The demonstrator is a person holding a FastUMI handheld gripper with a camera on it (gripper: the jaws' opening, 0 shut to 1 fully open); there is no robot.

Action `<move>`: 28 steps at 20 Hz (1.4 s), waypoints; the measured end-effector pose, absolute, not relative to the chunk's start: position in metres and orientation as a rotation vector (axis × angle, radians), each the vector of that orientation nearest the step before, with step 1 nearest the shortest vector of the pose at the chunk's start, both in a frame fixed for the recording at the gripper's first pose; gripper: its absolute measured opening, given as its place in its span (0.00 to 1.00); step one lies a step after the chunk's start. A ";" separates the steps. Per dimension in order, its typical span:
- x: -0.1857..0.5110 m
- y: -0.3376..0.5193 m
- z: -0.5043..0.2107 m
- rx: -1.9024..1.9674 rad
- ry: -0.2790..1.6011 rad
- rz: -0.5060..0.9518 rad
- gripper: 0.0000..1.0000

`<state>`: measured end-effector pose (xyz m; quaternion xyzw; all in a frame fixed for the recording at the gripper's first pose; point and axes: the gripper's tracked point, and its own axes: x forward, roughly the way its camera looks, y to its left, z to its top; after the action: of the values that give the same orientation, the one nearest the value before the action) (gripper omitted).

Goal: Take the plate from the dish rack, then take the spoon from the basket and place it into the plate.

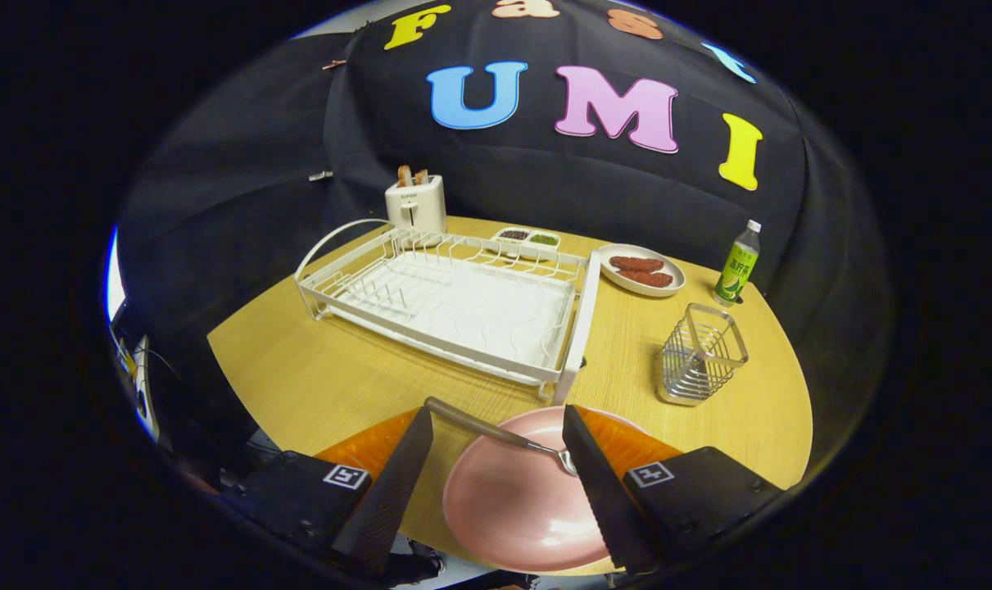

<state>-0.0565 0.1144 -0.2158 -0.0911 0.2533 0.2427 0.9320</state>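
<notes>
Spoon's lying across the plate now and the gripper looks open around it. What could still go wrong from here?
1. The spoon lies with its handle sticking out past the pink plate's rim toward the dish rack; a nudge could tip it off.
2. The open gripper has one finger right at the spoon's bowl, so pulling back crookedly may drag it.
3. The plate seems to overhang the table edge, so a bump might slide it off.
</notes>
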 end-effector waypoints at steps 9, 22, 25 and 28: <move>-0.041 0.061 -0.081 -0.041 0.283 0.324 0.98; 0.002 -0.042 0.060 -0.039 0.003 0.187 0.98; 0.007 -0.060 0.059 -0.067 0.003 0.206 0.98; 0.016 -0.075 0.055 -0.047 0.011 0.267 0.98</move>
<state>0.0164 -0.0749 0.0552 -0.0236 0.0055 0.1329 0.9908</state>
